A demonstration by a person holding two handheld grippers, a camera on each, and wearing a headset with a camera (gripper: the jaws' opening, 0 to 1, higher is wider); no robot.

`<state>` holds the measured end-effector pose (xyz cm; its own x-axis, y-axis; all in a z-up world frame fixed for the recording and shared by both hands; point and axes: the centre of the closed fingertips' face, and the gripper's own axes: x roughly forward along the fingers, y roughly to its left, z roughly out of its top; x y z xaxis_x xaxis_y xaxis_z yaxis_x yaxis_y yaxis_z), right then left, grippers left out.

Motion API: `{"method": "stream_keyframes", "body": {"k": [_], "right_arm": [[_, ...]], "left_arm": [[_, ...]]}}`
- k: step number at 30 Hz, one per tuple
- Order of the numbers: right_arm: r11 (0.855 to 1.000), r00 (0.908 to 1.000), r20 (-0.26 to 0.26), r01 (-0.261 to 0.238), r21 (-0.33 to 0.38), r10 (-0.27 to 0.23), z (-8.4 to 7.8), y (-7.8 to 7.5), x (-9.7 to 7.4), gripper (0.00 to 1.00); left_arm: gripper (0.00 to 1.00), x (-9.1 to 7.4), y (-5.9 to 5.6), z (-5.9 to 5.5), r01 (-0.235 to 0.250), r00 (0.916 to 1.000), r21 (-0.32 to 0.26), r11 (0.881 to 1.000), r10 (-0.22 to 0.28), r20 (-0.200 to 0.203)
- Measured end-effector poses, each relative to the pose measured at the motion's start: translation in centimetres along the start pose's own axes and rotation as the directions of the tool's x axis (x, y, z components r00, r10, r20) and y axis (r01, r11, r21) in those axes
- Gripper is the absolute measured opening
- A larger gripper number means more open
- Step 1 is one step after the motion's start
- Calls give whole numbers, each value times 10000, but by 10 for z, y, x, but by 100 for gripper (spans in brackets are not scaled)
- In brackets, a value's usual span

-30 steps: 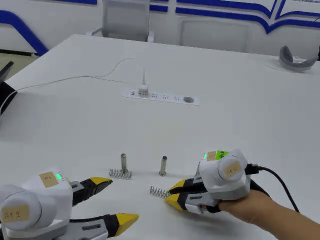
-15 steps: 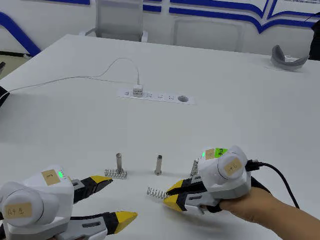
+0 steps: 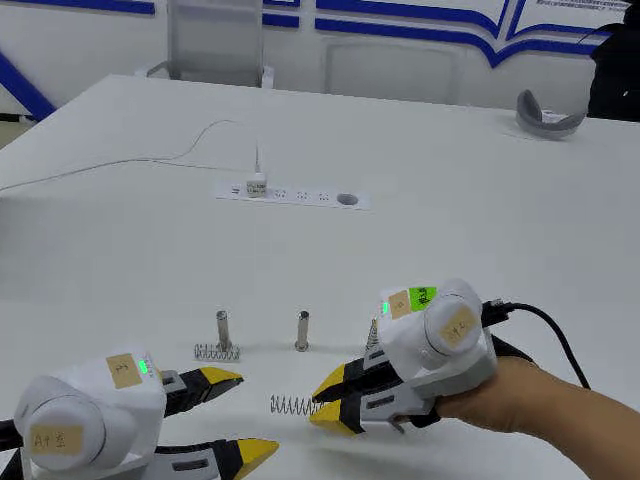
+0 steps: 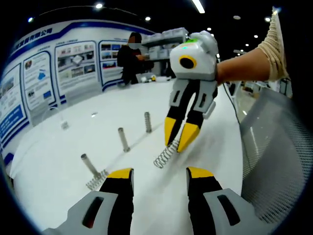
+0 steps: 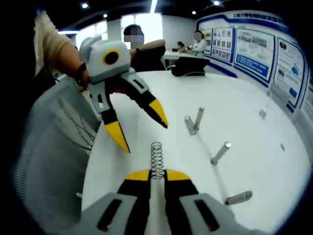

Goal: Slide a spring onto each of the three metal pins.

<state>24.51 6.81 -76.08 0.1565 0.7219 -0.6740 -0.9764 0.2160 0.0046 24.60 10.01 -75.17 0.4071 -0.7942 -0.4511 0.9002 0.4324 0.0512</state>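
A white table point(image 3: 480, 200) stands before a blue-striped white wall point(image 3: 395, 65) and a grey chair point(image 3: 215, 40).

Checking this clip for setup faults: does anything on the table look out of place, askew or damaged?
Nothing looks damaged. A loose spring lies on its side at the foot of the leftmost pin, not on it. The right gripper holds a second spring by one end; the middle pin stands upright and bare.

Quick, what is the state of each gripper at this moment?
Left gripper: open, holding nothing.
Right gripper: shut on one end of a spring.
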Motion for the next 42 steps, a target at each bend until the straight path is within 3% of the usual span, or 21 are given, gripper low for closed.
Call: {"method": "stream_keyframes", "body": {"k": [12, 25, 42], "right_arm": [[9958, 9955, -811, -553, -730, 493, -4, 18, 2, 12], [9926, 9899, -1204, -853, -869, 746, -2, 26, -2, 12], [9933, 9975, -181, -693, -925, 679, 35, 30, -9, 12]], "left_arm": [[28, 6, -24, -4, 1113, 9935, 904, 9897, -1084, -361], [13, 10, -29, -6, 1331, 9903, 1469, 9801, -1257, -585], [11, 11, -29, -6, 1261, 9912, 1498, 9806, -1184, -588]]}}
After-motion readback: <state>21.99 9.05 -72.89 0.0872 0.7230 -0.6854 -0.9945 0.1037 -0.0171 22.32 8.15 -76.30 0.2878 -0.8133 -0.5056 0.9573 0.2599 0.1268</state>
